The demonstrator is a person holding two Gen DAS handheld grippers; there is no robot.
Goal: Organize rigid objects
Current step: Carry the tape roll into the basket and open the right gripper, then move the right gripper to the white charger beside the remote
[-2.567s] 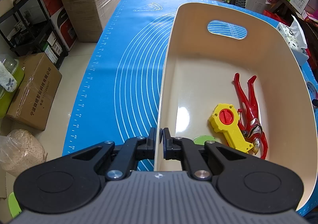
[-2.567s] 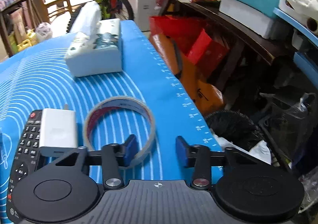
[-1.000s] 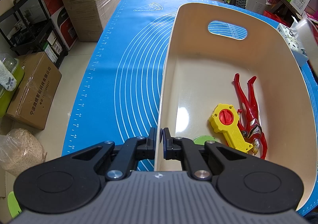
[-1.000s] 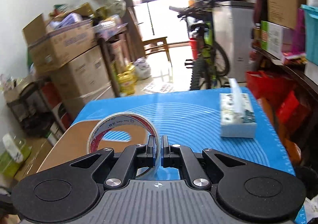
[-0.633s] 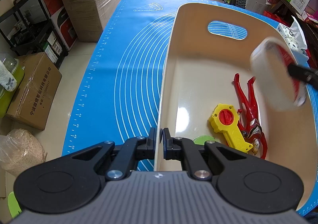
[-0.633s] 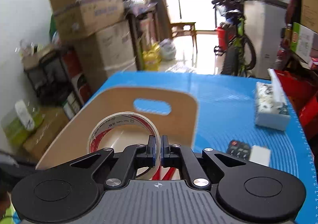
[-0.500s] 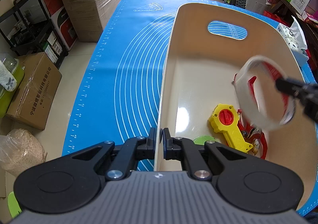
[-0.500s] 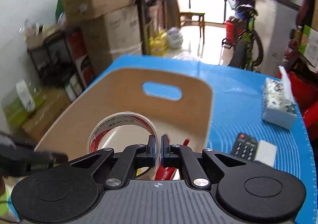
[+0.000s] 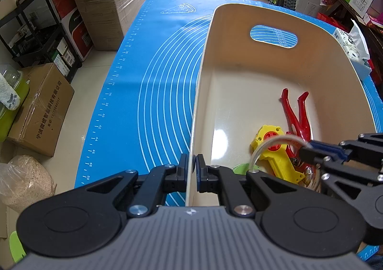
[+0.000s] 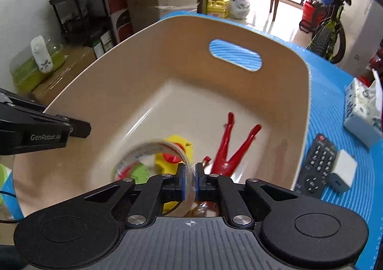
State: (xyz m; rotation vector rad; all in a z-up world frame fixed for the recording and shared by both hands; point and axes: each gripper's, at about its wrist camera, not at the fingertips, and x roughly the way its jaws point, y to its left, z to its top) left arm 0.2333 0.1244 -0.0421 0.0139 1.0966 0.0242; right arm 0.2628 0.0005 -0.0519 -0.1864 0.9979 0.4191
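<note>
Cream plastic forms the one bin (image 9: 311,71) on the blue mat (image 9: 155,78), and the left gripper (image 9: 192,169) is clamped on its near-left wall. The right gripper (image 10: 189,182) reaches down inside the bin, its fingers a little apart on either side of the band of one clear tape roll (image 10: 148,157); whether they press it I cannot tell. Below the roll lie three things: one yellow toy (image 9: 280,157), one red figure (image 9: 296,116) and one green piece (image 9: 241,169). Outside, on the mat to the right, sit one remote (image 10: 317,169), one white charger (image 10: 342,171) touching it, and one tissue box (image 10: 361,114).
</note>
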